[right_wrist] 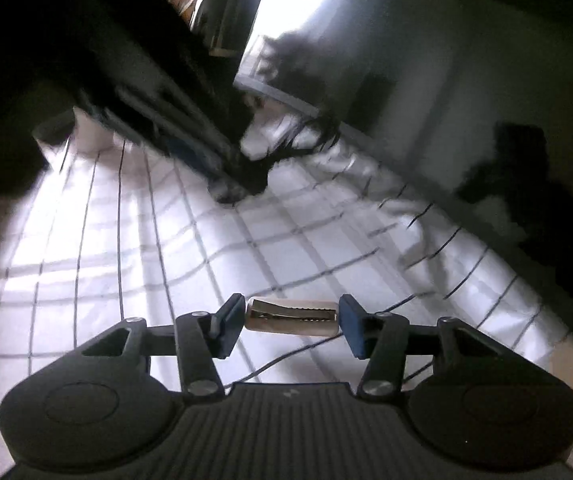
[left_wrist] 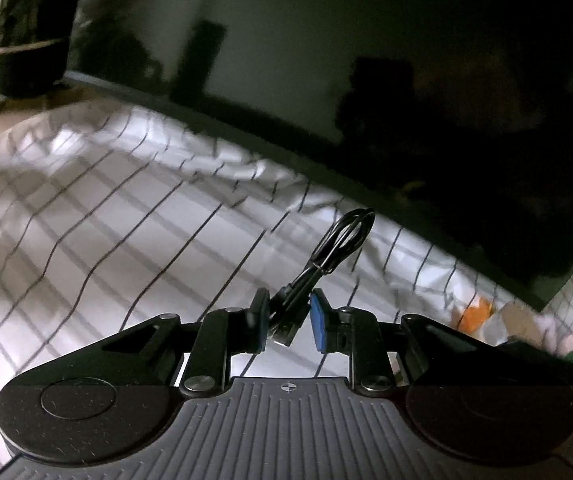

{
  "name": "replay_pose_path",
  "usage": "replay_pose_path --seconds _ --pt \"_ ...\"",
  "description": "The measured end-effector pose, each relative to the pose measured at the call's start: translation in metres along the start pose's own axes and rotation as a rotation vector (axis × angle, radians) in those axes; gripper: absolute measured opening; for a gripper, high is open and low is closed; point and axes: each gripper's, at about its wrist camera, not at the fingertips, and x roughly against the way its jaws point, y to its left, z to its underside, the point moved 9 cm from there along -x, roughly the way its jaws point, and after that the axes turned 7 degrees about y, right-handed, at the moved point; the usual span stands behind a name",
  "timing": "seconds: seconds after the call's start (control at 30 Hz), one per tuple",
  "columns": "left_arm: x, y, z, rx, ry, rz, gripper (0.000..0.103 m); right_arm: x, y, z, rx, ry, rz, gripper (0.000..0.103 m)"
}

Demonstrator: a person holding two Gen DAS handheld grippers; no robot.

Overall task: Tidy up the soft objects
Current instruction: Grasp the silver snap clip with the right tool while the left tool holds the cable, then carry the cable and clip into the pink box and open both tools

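Pinches a bundled black cable (left_wrist: 326,252) in the left tongs (left_wrist: 288,304), narrowed onto the plug end, with the looped part sticking up and away, clear of the bedding. Clamps a small toothed metal clip (right_wrist: 290,317) lengthwise in the right tongs (right_wrist: 292,304), half spread, one pad at each end, apparently pressing on it and carrying it just above the surface.

Looks light on both counts. Reads as limp and springy for the cable: likely to droop or swing past the thin tie at its waist, so best taken near that tie or at the stiffer plugs, as here. Reads as rigid and slick for the clip: prone to pivot or squirt out of an end-to-end hold, so safer taken across its flat sides.

Hovers over a white checked cloth (left_wrist: 106,216), rumpled along its far edge against a dark panel (left_wrist: 426,128). Shows an orange scrap (left_wrist: 476,314) and other blurred odds and ends at the right of the left view, too smeared to name. Catches the left tongs again in the right view, blurred, high at the left.
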Motion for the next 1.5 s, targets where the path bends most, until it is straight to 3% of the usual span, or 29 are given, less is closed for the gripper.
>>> replay_pose_path --seconds 0.2,0.37,0.7,0.97,1.2,1.33,1.43,1.5 --pt "0.003 -0.038 -0.048 -0.071 -0.027 0.006 0.025 0.063 -0.061 -0.042 -0.071 -0.101 0.132 0.051" --pt "0.017 -0.100 -0.070 -0.153 -0.067 0.064 0.025 0.129 -0.135 -0.041 -0.184 -0.128 0.239 0.051" --pt "0.049 -0.258 -0.052 -0.364 -0.084 0.197 0.025 0.293 -0.267 0.034 -0.360 -0.172 0.509 0.051" --pt "0.027 -0.389 0.010 -0.480 0.000 0.376 0.025 0.360 -0.325 0.120 -0.462 -0.112 0.664 0.051" --pt "-0.024 -0.478 0.104 -0.565 0.196 0.492 0.025 0.371 -0.345 0.202 -0.558 -0.029 0.647 0.051" --pt "-0.045 -0.507 0.131 -0.568 0.289 0.545 0.025 0.372 -0.350 0.236 -0.602 -0.010 0.619 0.052" --pt "-0.053 -0.518 0.138 -0.564 0.287 0.560 0.027 0.370 -0.355 0.254 -0.646 -0.032 0.591 0.052" --pt "-0.049 -0.517 0.136 -0.559 0.253 0.571 0.027 0.368 -0.353 0.262 -0.696 -0.058 0.521 0.065"
